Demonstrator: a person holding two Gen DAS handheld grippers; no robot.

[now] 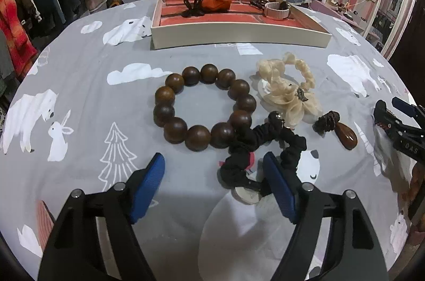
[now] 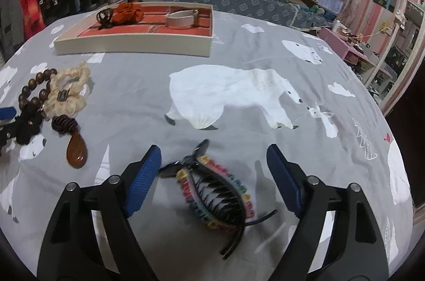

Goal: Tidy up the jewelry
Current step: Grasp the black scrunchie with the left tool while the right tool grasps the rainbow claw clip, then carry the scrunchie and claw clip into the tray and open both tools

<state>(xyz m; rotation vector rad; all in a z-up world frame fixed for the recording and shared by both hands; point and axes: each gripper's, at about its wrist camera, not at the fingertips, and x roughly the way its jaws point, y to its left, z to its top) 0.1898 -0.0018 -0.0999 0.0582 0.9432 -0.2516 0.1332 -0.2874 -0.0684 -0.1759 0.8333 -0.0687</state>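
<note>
Well ahead of both tongs, the tray [image 1: 239, 35] already holds an orange scrunchie [image 1: 215, 0] and a strap. Wooden bead bracelet [image 1: 204, 107] waits before the gaping left gripper [image 1: 213, 174]; right gripper [image 2: 213, 169], apart, straddles a hair claw [image 2: 215, 198].

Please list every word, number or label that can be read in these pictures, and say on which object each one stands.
"OAS": pale letters on the black body of the right gripper, at the right edge of the left wrist view; possibly part of a longer word.
Dark tag on the cream scrunchie: too small to read.
Fine marks on the polar bear print of the grey sheet: too blurred to read.
Nothing else is legible.
</note>
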